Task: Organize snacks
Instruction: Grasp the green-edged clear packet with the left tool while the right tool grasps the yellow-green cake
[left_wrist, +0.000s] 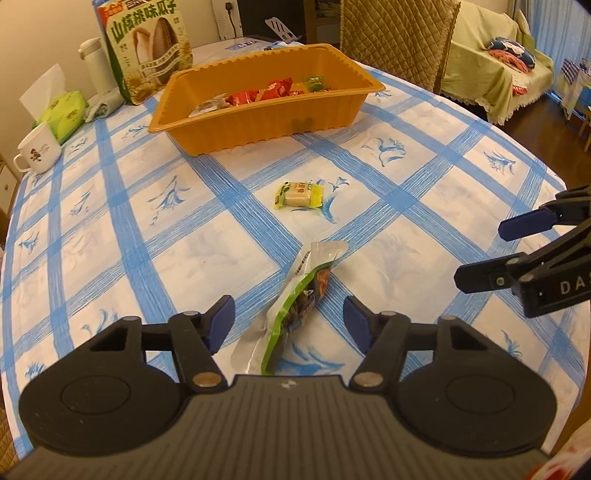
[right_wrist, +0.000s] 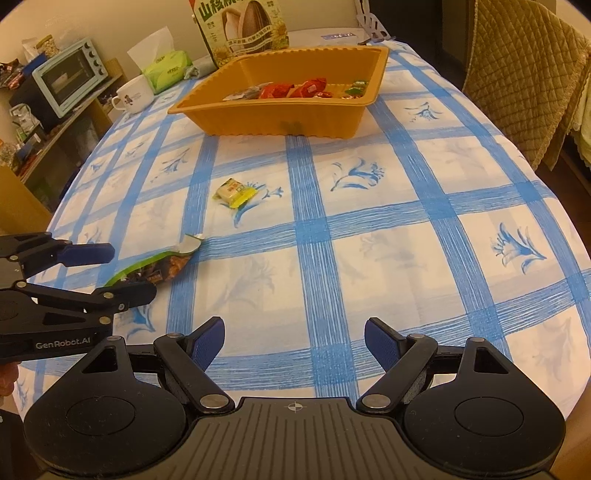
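Observation:
A green and clear snack packet (left_wrist: 295, 306) (right_wrist: 155, 271) lies on the checked tablecloth, between the blue pads of my left gripper (left_wrist: 290, 312) (right_wrist: 122, 271). The pads stand apart on either side of it and do not press it. A small yellow wrapped snack (left_wrist: 300, 194) (right_wrist: 234, 192) lies farther out on the cloth. Beyond it stands the orange tray (left_wrist: 258, 122) (right_wrist: 332, 118) with several red, green and grey snack packs inside. My right gripper (right_wrist: 294, 341) (left_wrist: 480, 249) hovers open over bare cloth, nothing between its fingers.
A tall sunflower-seed bag (left_wrist: 147, 48) (right_wrist: 243, 26), a green tissue pack (left_wrist: 64, 114) (right_wrist: 164, 70) and a white mug (left_wrist: 37, 149) (right_wrist: 135, 96) stand at the far left. A quilted chair back (left_wrist: 399, 33) (right_wrist: 524, 74) is behind the table. A toaster oven (right_wrist: 68, 79) sits on a shelf.

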